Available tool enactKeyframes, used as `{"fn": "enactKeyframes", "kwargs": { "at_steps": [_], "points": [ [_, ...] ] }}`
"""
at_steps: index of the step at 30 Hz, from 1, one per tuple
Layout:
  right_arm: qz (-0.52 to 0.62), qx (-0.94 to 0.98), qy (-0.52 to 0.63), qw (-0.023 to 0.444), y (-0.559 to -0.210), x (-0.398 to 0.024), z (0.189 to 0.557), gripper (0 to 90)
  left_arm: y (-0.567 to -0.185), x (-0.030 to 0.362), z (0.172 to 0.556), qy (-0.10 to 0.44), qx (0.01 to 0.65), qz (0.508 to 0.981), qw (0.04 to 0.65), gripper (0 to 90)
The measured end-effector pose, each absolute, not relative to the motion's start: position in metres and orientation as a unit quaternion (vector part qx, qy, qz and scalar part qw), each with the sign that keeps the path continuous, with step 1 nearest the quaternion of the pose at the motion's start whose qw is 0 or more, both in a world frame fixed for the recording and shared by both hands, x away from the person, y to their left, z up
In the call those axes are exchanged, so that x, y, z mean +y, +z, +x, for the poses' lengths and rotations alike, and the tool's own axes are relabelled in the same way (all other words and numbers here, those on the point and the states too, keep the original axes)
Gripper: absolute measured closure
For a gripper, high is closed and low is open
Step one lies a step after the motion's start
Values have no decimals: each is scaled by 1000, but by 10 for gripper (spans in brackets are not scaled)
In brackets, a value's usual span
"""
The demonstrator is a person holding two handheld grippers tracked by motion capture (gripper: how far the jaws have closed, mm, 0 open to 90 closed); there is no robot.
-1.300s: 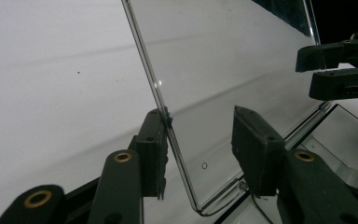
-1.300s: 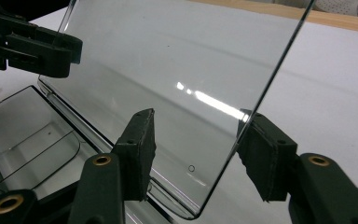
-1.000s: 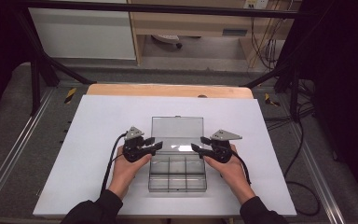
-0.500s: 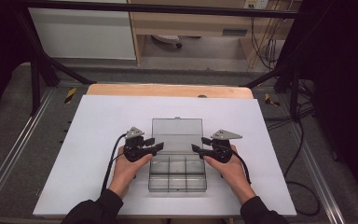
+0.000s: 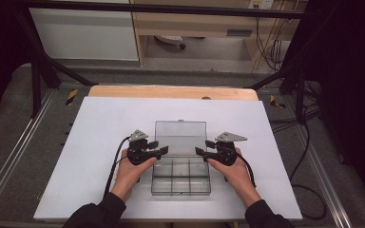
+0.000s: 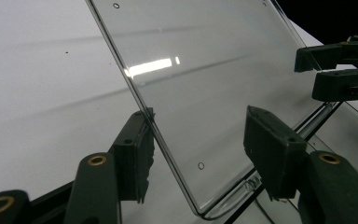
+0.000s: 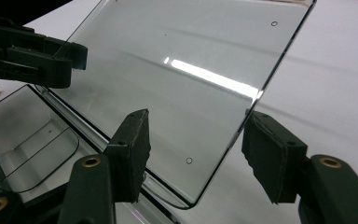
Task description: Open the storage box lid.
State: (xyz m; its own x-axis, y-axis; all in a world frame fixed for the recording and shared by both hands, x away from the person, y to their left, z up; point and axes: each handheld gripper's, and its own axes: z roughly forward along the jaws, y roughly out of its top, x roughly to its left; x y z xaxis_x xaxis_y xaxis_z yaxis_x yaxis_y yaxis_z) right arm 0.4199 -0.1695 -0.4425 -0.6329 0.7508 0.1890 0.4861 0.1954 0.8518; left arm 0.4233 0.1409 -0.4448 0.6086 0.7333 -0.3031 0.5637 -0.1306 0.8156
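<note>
One clear plastic box lay open on the white table, a hand-held gripper at each side of its lid.

One flat white table (image 5: 100,142), matte and rectangular with a wooden strip along its far edge, carried the clear box (image 5: 180,176), a hard, glossy, round-cornered case whose base was split into six compartments, their dividers faint through the glare. Its lid (image 5: 180,135) lay thrown back, a smooth transparent sheet with small round marks near its corners. Two black grippers flanked it: the left hand-held gripper (image 6: 198,149) and the right hand-held gripper (image 7: 193,147) each straddled one lid edge, jaws released, the left's having just been opening. Whether a pad brushed the edge was hard to tell.
</note>
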Motion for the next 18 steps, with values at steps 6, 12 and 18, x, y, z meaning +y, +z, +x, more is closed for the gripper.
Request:
{"fn": "enactKeyframes", "kwargs": {
  "at_steps": [6,12,18],
  "points": [
    [408,761,487,132,-443,-170,420,420,-446,141,424,75,438,745,498,426],
    [405,764,484,133,-442,-171,419,419,-446,139,425,73,441,744,497,407],
    [408,763,483,132,-443,-170,420,376,-446,139,426,68,444,739,503,362]
  ]
}}
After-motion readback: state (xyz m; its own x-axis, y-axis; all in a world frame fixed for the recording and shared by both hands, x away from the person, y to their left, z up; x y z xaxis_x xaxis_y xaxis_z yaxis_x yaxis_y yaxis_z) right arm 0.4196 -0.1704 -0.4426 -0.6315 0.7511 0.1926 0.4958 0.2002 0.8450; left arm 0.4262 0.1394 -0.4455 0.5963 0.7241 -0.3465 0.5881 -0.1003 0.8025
